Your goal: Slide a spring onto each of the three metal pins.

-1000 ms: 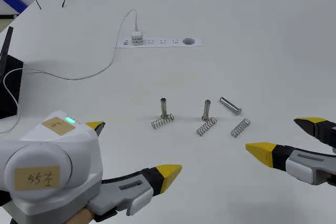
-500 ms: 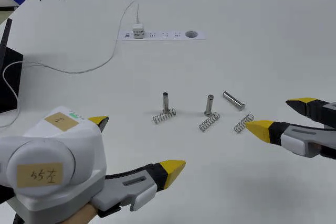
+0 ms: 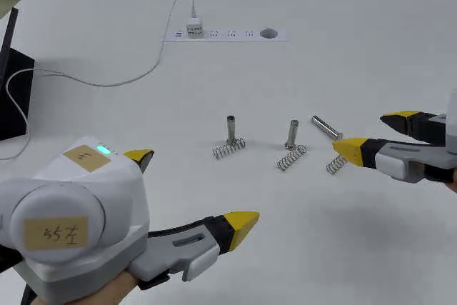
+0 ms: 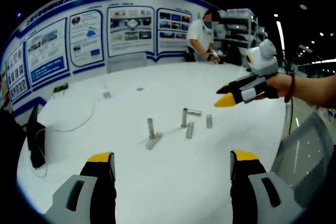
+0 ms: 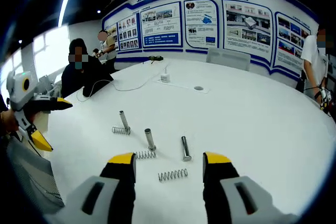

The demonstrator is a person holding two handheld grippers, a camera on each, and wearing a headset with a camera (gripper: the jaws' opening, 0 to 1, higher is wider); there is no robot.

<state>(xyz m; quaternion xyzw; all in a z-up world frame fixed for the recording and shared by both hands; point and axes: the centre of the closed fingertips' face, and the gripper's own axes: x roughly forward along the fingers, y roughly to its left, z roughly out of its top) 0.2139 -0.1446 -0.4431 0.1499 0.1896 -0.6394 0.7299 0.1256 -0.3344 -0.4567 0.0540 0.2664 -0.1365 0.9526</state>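
Three springs and three metal pins sit in a loose row on the white tabletop (image 3: 357, 48). No spring is on a pin yet. The left pin (image 3: 230, 128) and the middle pin (image 3: 293, 134) stand upright, each with a spring at its foot: the left spring (image 3: 229, 149) and the middle spring (image 3: 291, 158). The third pin (image 3: 326, 128) lies on its side, and the right spring (image 3: 335, 163) lies just beside it.

My right gripper (image 3: 375, 136) hovers with its jaws spread. In the head view, its nearer yellow tip is just beside the right spring. In the right gripper view that spring (image 5: 172, 174) lies straight ahead between my jaws. Its long axis runs nearly from one jaw to the other, so I judge the gripper must roll to pinch it across the coils rather than end-on.

My left gripper (image 3: 191, 187) is also spread wide, holds nothing and hangs well back from the row, so the right is clearly the nearer.

Further back on the tabletop, a power strip (image 3: 228, 34) trails a white cable (image 3: 143, 76). Blue-and-white display boards (image 5: 210, 17) line the curved wall, where people stand.
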